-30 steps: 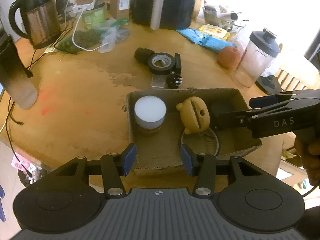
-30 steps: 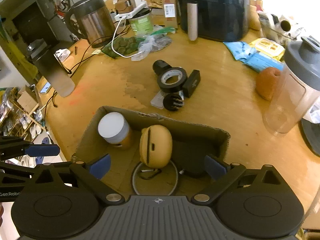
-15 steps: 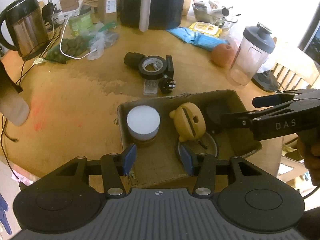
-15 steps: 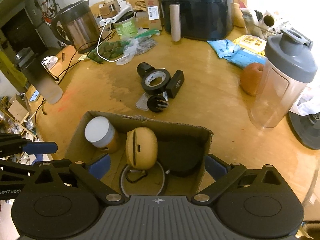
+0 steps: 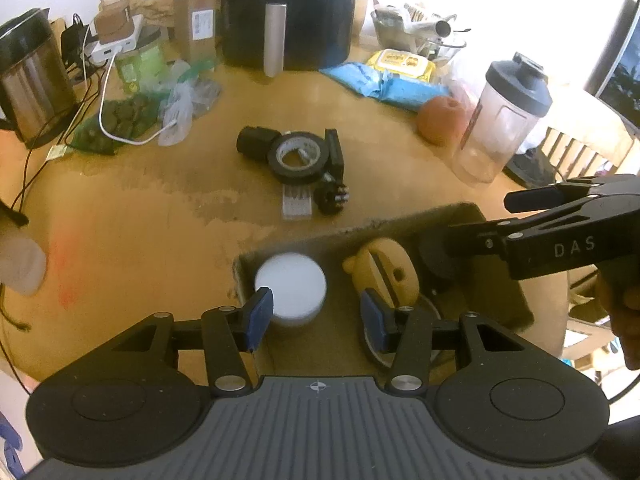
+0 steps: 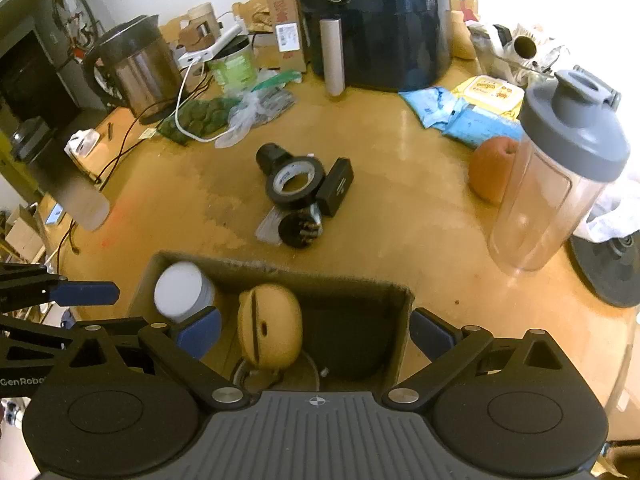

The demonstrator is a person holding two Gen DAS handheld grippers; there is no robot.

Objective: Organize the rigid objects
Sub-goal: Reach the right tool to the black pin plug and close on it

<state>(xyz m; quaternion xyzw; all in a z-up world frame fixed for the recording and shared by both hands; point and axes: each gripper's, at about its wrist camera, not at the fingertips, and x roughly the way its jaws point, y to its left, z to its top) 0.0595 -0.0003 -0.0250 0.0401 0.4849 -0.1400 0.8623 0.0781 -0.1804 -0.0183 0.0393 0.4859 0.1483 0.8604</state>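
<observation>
While both tools hang over the open brown cardboard box (image 5: 500, 216) in the lower middle of each view, neither grips anything: the left gripper (image 5: 316, 314) has its blue pads parted with only air between them above the box's near edge, and the right gripper (image 6: 314, 330) stands spread wide across the box's opening. In the left wrist view the right tool comes in from the right edge, its jaws apart above the box's right end. Inside the box sit a white-lidded round jar (image 6: 180, 292) at the left, a yellow rounded plastic figure with a slot (image 6: 268, 330) in the middle, and a dark round object (image 6: 352, 340) to the right. Beyond the box, at the centre of the wooden table (image 6: 400, 220), a black roll of tape (image 6: 294, 180) lies touching a small black rectangular block (image 6: 336, 186) and a black cylinder (image 6: 270, 156).
</observation>
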